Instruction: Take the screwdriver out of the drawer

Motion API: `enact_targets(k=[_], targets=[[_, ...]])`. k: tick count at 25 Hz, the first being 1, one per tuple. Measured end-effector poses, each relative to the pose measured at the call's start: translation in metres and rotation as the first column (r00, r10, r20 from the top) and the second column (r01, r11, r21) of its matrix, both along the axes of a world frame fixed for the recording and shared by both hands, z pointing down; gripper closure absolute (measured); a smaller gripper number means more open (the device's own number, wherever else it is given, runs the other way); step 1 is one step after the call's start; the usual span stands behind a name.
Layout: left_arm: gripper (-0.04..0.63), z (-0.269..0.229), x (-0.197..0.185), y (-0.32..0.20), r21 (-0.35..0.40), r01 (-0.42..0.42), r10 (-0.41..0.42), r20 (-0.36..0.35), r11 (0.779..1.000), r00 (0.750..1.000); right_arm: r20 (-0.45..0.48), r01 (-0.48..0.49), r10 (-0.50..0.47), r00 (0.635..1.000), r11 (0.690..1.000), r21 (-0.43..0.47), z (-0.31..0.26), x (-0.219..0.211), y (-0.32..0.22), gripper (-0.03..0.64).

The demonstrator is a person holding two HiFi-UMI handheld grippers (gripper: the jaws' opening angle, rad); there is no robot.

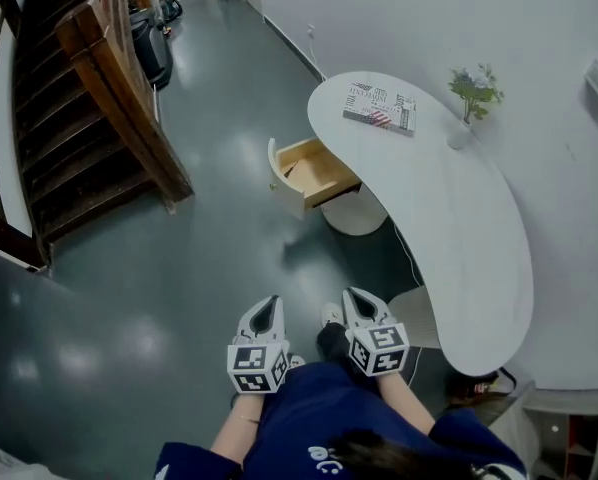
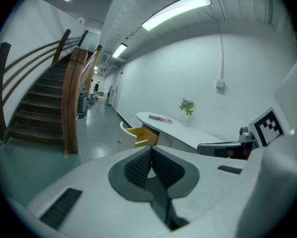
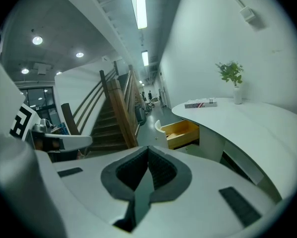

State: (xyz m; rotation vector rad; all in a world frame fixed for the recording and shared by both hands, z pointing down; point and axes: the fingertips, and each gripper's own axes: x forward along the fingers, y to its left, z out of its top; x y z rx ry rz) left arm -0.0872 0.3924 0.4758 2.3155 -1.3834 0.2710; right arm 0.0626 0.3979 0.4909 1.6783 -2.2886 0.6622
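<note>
We are at the very start. Nothing of the task is done, apart from the drawer already standing open. Both tools are held low, close to our body. The left gripper has its fingers closed together with nothing between them. The right gripper is the same, its pads meeting on empty air.

The drawer lies well ahead of both sets of fingertips and juts out from under the desk. The screwdriver should be inside it, but we cannot make it out in any view. The wooden bottom shows only a faint darker mark, too small to name. What is left, as we judge it, is everything: walk up, open one gripper, reach in, close on the tool and lift it clear.

Only the head view looks down into the drawer. It also shows both grippers side by side, with a book and a plant far beyond the fingers on the desk. The gripper views look almost level, so they catch just the drawer's front and a slice of its inner wall. They do show plainly how the pads meet, which the head view does not. Each also shows the other gripper's marker cube at its edge. The stairs rise well off to the left of the left fingers.
</note>
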Motion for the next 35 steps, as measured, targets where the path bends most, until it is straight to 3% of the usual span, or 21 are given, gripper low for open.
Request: enact_targets(k=[7,16,21,27,35], targets=[[0.591,-0.004,0.029,-0.063,-0.002,0.035,-0.035,-0.005,0.999,0.999,0.02,0.087,-0.087,0.996,0.996,-0.01,0.003,0.013,-0.077,0.609],[0.591,-0.001,0.076,-0.134,-0.014,0.024,-0.023,0.053,1.0,0.998,0.045,0.212,-0.211,0.977,0.977,-0.019,0.005,0.029,-0.15,0.609],[0.591,0.005,0.104,-0.158,-0.044,0.015,-0.012,0.07,0.999,0.998,0.087,0.22,-0.216,0.972,0.975,-0.031,0.009,0.045,-0.17,0.609],[0.591,0.015,0.119,-0.177,-0.1,0.091,-0.091,0.002,0.991,0.996,0.093,0.292,-0.287,0.953,0.955,-0.042,0.01,0.05,-0.183,0.609],[0.591,0.02,0.124,-0.2,-0.123,0.114,-0.115,-0.002,0.986,0.993,0.077,0.323,-0.317,0.945,0.942,-0.088,0.016,0.055,-0.196,0.609]])
